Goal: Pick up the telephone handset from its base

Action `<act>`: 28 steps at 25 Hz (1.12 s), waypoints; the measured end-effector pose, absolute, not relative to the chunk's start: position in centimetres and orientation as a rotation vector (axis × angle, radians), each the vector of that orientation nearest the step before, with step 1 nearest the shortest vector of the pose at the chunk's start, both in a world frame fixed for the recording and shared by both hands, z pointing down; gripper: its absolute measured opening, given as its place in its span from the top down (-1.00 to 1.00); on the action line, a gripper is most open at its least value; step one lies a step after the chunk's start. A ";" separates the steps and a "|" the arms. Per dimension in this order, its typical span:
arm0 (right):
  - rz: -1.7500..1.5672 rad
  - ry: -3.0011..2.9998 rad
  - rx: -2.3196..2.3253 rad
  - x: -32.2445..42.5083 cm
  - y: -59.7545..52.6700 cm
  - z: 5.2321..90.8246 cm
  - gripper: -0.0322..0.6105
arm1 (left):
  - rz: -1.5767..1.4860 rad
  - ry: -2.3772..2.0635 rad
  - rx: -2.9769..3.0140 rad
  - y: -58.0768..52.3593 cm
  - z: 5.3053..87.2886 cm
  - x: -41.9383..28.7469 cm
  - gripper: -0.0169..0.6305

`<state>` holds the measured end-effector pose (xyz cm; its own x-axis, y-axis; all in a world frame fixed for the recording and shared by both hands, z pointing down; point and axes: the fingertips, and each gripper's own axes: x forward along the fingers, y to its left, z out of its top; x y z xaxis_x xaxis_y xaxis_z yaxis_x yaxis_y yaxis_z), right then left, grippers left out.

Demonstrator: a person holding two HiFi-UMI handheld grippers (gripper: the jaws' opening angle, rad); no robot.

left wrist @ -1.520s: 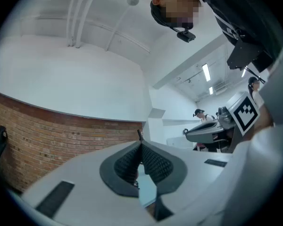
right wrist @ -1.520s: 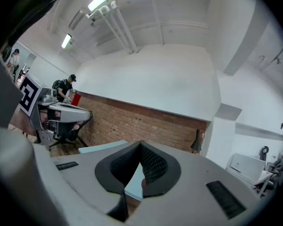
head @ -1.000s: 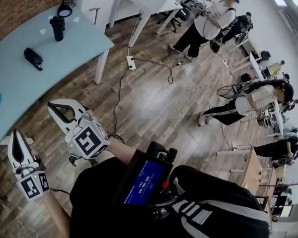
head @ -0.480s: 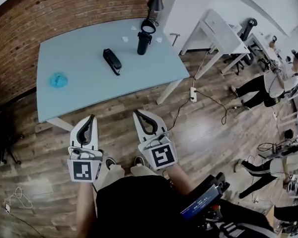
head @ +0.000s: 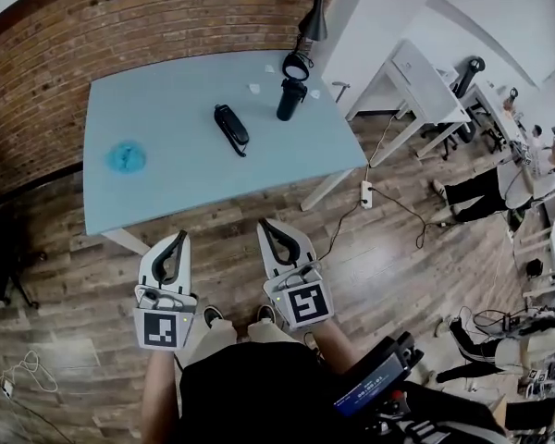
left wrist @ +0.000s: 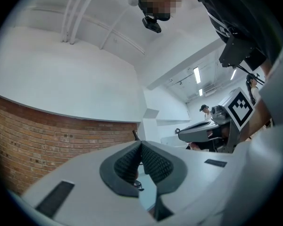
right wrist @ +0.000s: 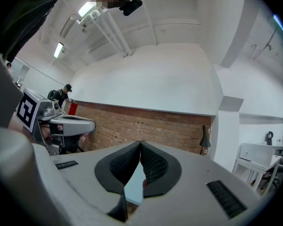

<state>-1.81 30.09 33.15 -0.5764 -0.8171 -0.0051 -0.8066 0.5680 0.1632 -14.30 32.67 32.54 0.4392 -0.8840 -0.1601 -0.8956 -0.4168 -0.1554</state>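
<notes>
Both pairs of jaws are clenched on nothing: left gripper (head: 177, 240) and right gripper (head: 266, 227) hover short of the desk (head: 166, 192). The telephone handset (head: 231, 129) lies mid-desk, well apart. It looks light, rigid, smooth plastic; pinch across its narrow middle

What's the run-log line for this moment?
stage: pre-grasp | left gripper: shut, empty | right gripper: shut, empty | telephone: lying on table, untouched | grippers: short of table edge
</notes>
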 end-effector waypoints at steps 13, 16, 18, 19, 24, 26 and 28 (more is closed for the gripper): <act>-0.165 -2.692 1.358 -5.2 29.2 34.6 0.81 | 0.046 1.588 -2.484 31.9 34.3 -18.1 0.92; -0.171 -2.693 1.349 -5.4 28.4 35.1 0.81 | 0.017 1.616 -2.492 31.5 35.2 -18.2 0.92; -0.161 -2.699 1.342 -5.3 27.7 35.5 0.81 | -0.006 1.637 -2.494 30.9 35.6 -18.2 0.92; -0.156 -2.706 1.340 -5.2 27.2 35.5 0.81 | -0.019 1.651 -2.496 30.5 35.8 -18.2 0.92; -0.171 -2.798 1.332 -3.5 23.8 34.7 0.81 | -0.024 1.650 -2.437 28.1 34.7 -16.9 0.92; -0.139 -2.852 1.328 -2.6 22.5 34.0 0.81 | -0.053 1.665 -2.434 27.0 34.8 -16.2 0.92; -0.108 -2.872 1.337 -1.6 20.8 33.7 0.81 | -0.083 1.675 -2.428 25.4 34.8 -15.5 0.91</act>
<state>-1.57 20.84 33.66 -0.6440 -0.7631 -0.0542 -0.7650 0.6420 0.0500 -15.50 25.44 34.80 0.3598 -0.9309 -0.0622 -0.9203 -0.3432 -0.1878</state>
